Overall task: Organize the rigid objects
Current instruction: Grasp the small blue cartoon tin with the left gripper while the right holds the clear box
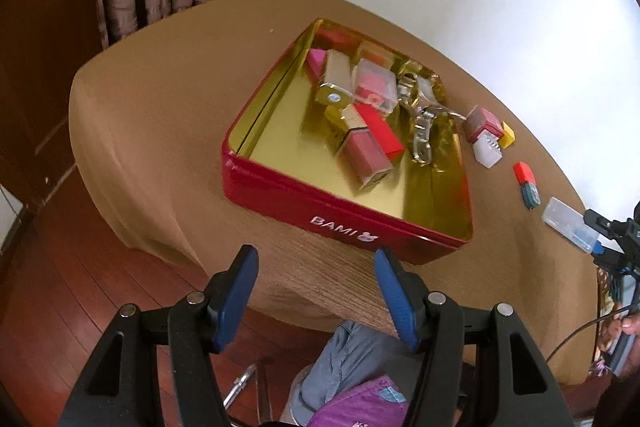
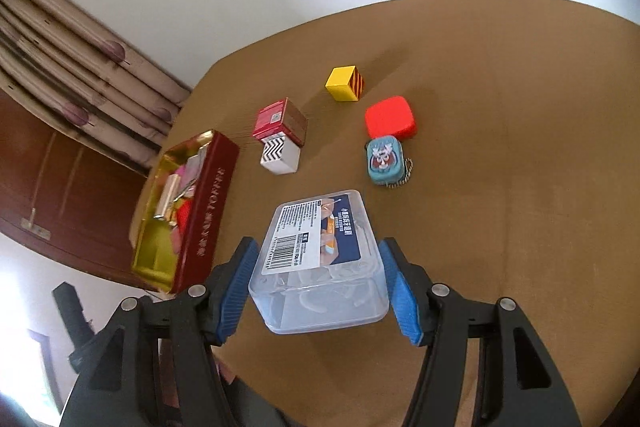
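1. Right claw (image 2: 318,289): we have it clamped on a clear plastic box (image 2: 320,263), blue pads against both side walls. The box's label carries a barcode and small print we cannot read.
2. Left claw (image 1: 316,291): jaws stand apart with nothing between them, hanging at the near edge of the tabletop (image 1: 160,115).
3. Beyond the left claw: red tin (image 1: 344,223), marked "BAMI" in white. We count it partly filled with lipstick-like tubes, a small clear case and metal clips.
4. Ahead of the right claw, loose on the tabletop and in our judgement left to sort: teal tin (image 2: 385,161), red square case (image 2: 390,119), zigzag white block (image 2: 280,153), red carton (image 2: 280,123), yellow cube (image 2: 346,83).
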Demonstrator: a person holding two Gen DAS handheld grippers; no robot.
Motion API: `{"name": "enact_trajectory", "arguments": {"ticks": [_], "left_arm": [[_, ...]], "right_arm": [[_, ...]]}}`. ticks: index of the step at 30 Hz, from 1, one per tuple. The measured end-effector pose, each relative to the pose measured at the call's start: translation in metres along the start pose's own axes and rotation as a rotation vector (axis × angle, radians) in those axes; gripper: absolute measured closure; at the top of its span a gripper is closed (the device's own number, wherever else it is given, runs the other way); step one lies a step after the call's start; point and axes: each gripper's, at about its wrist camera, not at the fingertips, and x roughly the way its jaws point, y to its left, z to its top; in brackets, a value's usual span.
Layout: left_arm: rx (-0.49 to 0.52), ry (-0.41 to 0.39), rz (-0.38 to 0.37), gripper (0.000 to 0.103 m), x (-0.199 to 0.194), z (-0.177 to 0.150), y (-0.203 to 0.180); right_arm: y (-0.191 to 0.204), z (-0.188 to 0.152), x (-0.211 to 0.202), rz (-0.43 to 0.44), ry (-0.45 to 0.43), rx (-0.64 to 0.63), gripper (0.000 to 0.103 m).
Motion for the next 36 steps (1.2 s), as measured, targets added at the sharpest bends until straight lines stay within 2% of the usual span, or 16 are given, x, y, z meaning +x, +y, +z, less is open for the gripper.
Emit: {"name": "enact_trajectory", "arguments": {"ticks": [4, 9, 11, 13, 15, 19, 23, 29, 33, 36], "left_arm": [[0.065, -0.035, -0.115, 0.041, -0.013, -0.003, -0.024], [0.253, 0.011, -0.257, 0.038, -0.005, -0.001, -0.1], [0.342, 0.04, -0.303, 0.036, 0.007, 0.004, -0.142], [0.366, 0.069, -0.351, 0.035, 0.02, 0.014, -0.173], [0.368, 0.143, -0.395, 0.035, 0.043, 0.028, -0.208], [0.358, 0.219, -0.385, 0.035, 0.089, 0.05, -0.267], [0.35, 0.277, -0.327, 0.035, 0.128, 0.06, -0.307], [0.334, 0.339, -0.232, 0.035, 0.172, 0.065, -0.333], [0.364, 0.335, -0.183, 0.035, 0.179, 0.062, -0.341], [0.369, 0.31, -0.177, 0.035, 0.182, 0.061, -0.344]], "right_arm": [[-0.014, -0.008, -0.018, -0.024, -0.028, 0.007, 0.044], [-0.05, -0.011, -0.036, -0.062, -0.079, 0.053, 0.044], [-0.063, -0.012, -0.042, -0.067, -0.102, 0.071, 0.044], [-0.077, -0.013, -0.051, -0.097, -0.132, 0.068, 0.044], [-0.09, -0.013, -0.059, -0.117, -0.157, 0.064, 0.044], [-0.114, -0.013, -0.066, -0.11, -0.187, 0.084, 0.044], [-0.135, -0.014, -0.067, -0.08, -0.203, 0.104, 0.044], [-0.157, -0.011, -0.063, -0.038, -0.204, 0.123, 0.044], [-0.167, -0.012, -0.058, -0.013, -0.204, 0.139, 0.044], [-0.17, -0.012, -0.053, 0.001, -0.199, 0.141, 0.044]]}}
